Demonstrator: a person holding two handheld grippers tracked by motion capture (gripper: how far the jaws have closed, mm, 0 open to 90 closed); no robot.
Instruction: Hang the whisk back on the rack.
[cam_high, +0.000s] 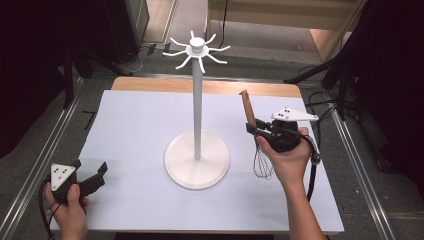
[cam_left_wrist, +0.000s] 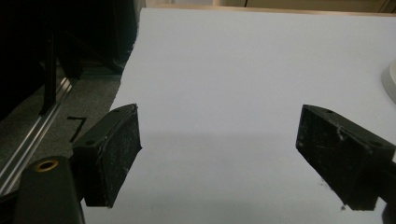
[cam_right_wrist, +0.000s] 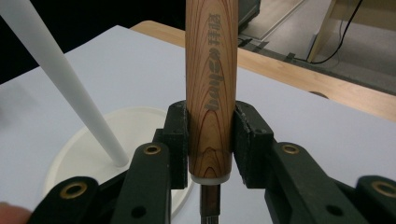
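A whisk with a wooden handle (cam_high: 247, 107) and wire loops (cam_high: 263, 164) hangs in the air over the right side of the table. My right gripper (cam_high: 256, 128) is shut on the lower part of that handle (cam_right_wrist: 210, 93), handle end up and wires down. A white stand (cam_high: 197, 95) with a round base (cam_high: 197, 159) and curved hooks on top (cam_high: 197, 49) rises from the table's middle, just left of the whisk. Its pole (cam_right_wrist: 65, 84) and base (cam_right_wrist: 88, 140) show in the right gripper view. My left gripper (cam_high: 90, 176) rests open at the front left, nothing between its pads (cam_left_wrist: 112, 154).
A white sheet (cam_high: 140, 130) covers the wooden table (cam_high: 150, 84), whose bare strip runs along the back. Metal rails (cam_high: 40, 155) flank both sides. Dark tripod legs (cam_high: 330, 70) stand at the back right and cables lie on the floor.
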